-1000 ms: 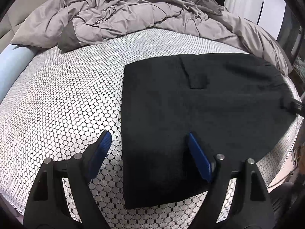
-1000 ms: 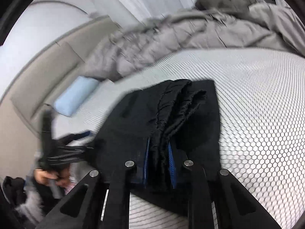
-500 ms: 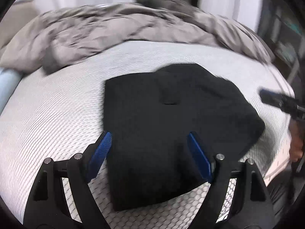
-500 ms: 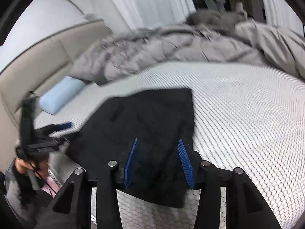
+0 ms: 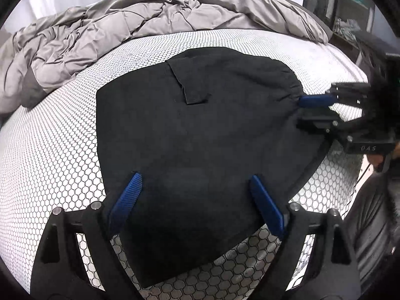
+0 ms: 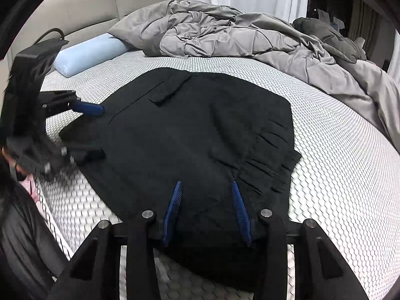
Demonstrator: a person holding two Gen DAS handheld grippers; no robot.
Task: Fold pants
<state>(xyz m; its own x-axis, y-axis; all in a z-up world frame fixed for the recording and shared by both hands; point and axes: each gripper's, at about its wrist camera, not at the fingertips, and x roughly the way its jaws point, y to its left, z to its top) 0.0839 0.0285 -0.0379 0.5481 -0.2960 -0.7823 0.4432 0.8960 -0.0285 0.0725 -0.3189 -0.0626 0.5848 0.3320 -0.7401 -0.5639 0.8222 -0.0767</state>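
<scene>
The black pants [image 5: 200, 135] lie folded flat on the honeycomb-patterned mattress [image 5: 50, 150], pocket flap up. My left gripper [image 5: 195, 200] is open, its blue fingers spread over the near edge of the pants. My right gripper [image 6: 207, 205] is open and empty over the gathered waistband edge [image 6: 270, 160] of the pants [image 6: 195, 135]. The right gripper also shows in the left wrist view [image 5: 317, 105] at the pants' right edge. The left gripper shows in the right wrist view [image 6: 87, 110] at the pants' left edge.
A rumpled grey duvet [image 5: 125, 30] covers the far side of the bed, also seen from the right wrist [image 6: 250, 35]. A light blue pillow [image 6: 87, 55] lies by the beige headboard [image 6: 75, 17]. The mattress edge [image 5: 350, 175] runs close on the right.
My right gripper has let go of the bunched waistband and opened; the pants now lie flat. Both grippers have drawn back slightly and hover over the pants' edges.
</scene>
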